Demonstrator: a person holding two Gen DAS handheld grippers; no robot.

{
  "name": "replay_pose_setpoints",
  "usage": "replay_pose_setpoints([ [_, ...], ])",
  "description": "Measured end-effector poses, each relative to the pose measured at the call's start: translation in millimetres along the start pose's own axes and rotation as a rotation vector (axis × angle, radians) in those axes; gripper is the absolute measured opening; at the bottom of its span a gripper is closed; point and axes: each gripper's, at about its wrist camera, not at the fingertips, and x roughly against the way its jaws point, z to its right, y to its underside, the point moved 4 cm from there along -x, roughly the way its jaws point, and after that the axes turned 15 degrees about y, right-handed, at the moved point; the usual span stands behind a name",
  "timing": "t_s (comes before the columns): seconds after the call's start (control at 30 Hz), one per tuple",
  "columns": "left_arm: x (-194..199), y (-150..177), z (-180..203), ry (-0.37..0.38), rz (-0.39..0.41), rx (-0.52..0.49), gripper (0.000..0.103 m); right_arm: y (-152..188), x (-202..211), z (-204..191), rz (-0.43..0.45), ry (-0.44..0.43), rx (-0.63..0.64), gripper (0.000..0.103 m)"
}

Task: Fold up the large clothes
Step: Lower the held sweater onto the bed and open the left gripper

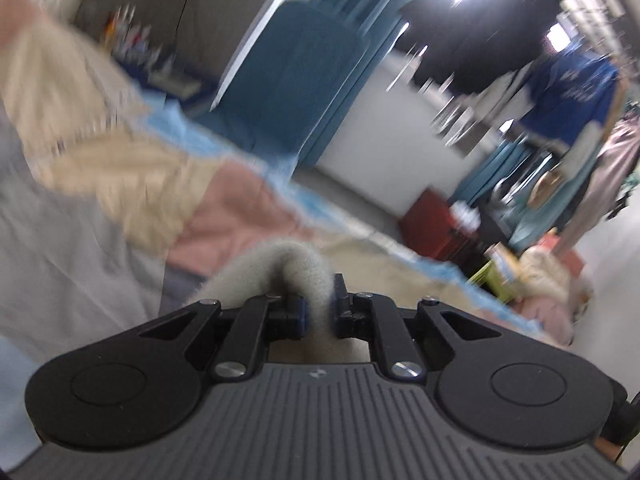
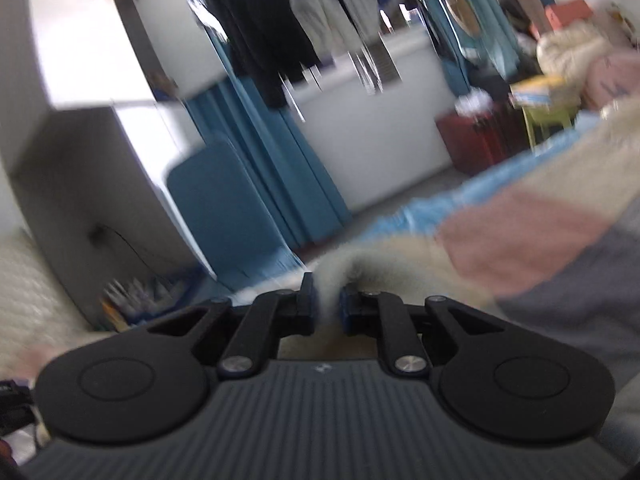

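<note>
Left wrist view: left gripper (image 1: pixel 318 312) nearly closed, pads pinching a fuzzy cream fold of the garment (image 1: pixel 160 200).
Right wrist view: right gripper (image 2: pixel 328 306) the same, jaws almost together with a cream tuft between them.
Garment position: fleece piece in cream, pink and grey blocks, strung between the two grippers; it spreads left of the left gripper and right of the right one, over a light blue sheet (image 1: pixel 316 200).
Image quality: both views heavily blurred, so edges and seams can't be read.
Risk 1: each grip is only a small tuft at the pad tips; a fast swing could likely pull the fleece free on one side.
Risk 2: if one corner slips, the fold lands skewed and bunches.
Risk 3: I can't tell whether the pinched points are matching corners; if not, the edges won't line up.
Risk 4: blue curtain (image 2: pixel 256 152) and hanging clothes (image 2: pixel 260 28) are far off, snag unlikely.
</note>
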Motion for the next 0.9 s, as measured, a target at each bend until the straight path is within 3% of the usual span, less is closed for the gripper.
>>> replay_pose_setpoints([
  [0.07, -33.0, 11.6, -26.5, -0.011, -0.041, 0.039, 0.013, 22.9, -24.1, 7.8, -0.038, 0.035, 0.010, 0.015],
  [0.23, -65.1, 29.6, -53.3, -0.041, -0.110, 0.049, 0.013, 57.9, -45.1, 24.0, -0.126, 0.087, 0.000, 0.015],
  [0.43, -54.0, 26.1, -48.7, -0.050, -0.143, 0.094, 0.017, 60.8, -51.3, 11.9, -0.144, 0.116, 0.058, 0.018],
  [0.5, -38.8, 24.7, -30.7, -0.061, -0.163, 0.068, 0.024, 60.8, -48.4, 11.5, -0.141, 0.116, 0.061, 0.021],
  [0.57, -21.5, 24.7, -11.3, -0.049, -0.181, 0.048, 0.057, 60.4, -45.9, 11.9, -0.156, 0.114, 0.074, 0.034],
  [0.6, -12.7, 26.1, -0.8, -0.027, -0.175, 0.039, 0.064, 59.0, -44.7, 11.1, -0.156, 0.105, 0.087, 0.040],
  [0.63, -8.0, 26.9, 4.6, -0.014, -0.162, 0.027, 0.071, 59.0, -39.3, 7.0, -0.152, 0.087, 0.104, 0.054],
  [0.67, -3.3, 28.7, 10.7, -0.006, -0.154, 0.006, 0.071, 59.7, -35.2, 3.3, -0.148, 0.067, 0.120, 0.066],
  [0.7, 0.6, 31.7, 16.4, -0.006, -0.157, -0.020, 0.071, 61.4, -30.1, -0.7, -0.147, 0.045, 0.140, 0.069],
  [0.9, 29.4, 63.2, 51.4, -0.063, -0.209, -0.188, 0.071, 71.8, 12.5, -7.9, -0.134, 0.016, 0.187, 0.069],
])
